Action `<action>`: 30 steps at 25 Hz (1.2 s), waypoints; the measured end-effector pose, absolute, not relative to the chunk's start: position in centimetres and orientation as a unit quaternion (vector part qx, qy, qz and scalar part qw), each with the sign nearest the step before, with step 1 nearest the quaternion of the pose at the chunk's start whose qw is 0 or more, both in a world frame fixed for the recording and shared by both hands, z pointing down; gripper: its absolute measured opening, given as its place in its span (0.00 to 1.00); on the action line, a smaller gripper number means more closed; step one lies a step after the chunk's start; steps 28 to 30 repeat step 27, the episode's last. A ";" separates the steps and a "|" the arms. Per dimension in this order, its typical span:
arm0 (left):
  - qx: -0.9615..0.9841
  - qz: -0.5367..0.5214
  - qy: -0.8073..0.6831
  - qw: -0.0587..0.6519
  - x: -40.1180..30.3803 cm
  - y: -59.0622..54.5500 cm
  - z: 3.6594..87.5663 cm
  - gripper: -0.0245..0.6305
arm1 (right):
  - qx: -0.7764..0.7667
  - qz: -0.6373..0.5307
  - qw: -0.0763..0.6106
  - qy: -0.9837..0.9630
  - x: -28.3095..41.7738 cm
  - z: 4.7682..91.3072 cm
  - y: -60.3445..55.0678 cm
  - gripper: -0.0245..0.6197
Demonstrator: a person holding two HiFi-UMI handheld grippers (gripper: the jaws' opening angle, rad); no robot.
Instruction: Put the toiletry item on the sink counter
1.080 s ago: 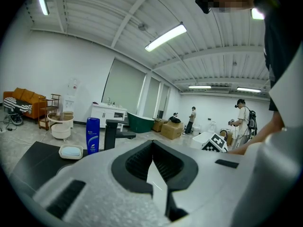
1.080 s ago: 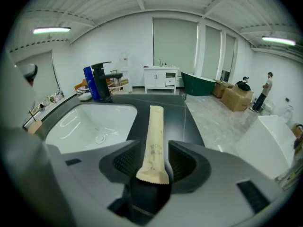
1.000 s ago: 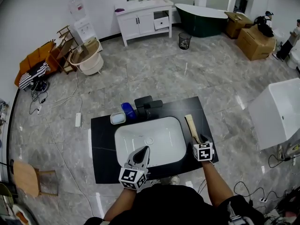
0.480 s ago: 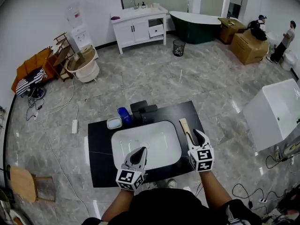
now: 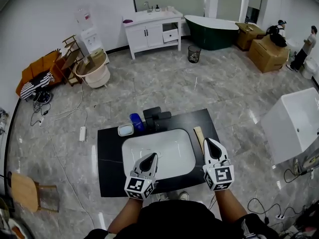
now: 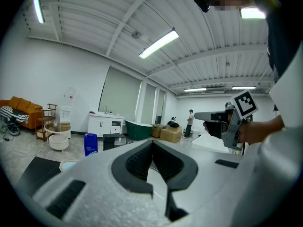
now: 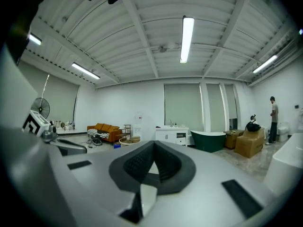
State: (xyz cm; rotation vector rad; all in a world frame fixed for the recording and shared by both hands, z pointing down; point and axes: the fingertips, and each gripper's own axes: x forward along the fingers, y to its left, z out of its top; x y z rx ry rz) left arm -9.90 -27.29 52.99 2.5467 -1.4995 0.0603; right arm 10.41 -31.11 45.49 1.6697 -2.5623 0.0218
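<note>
Now left claw [image 5: 150, 157] & right claw [image 5: 208, 142] clenched, empty; wooden brush [image 5: 198, 133] on bench [image 5: 109, 156], prob light, stiff, grab mid-handle.

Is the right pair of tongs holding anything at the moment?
No: the right tongs are closed tip to tip with nothing between them.

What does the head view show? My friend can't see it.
A person holds the left tongs and right tongs, both shut and empty, above a black counter with a white basin. A blue bottle and a soap dish sit behind the basin.
</note>
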 end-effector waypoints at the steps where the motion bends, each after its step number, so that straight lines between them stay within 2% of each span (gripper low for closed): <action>1: 0.858 0.019 -0.506 0.091 -10.0 -27.2 52.9 0.06 | 0.542 0.003 0.046 -0.839 10.1 45.6 -30.9 0.05; 30: 0.855 0.012 -0.509 0.097 -10.2 -26.5 52.8 0.06 | 0.512 -0.034 0.073 -0.855 7.7 45.8 -30.0 0.04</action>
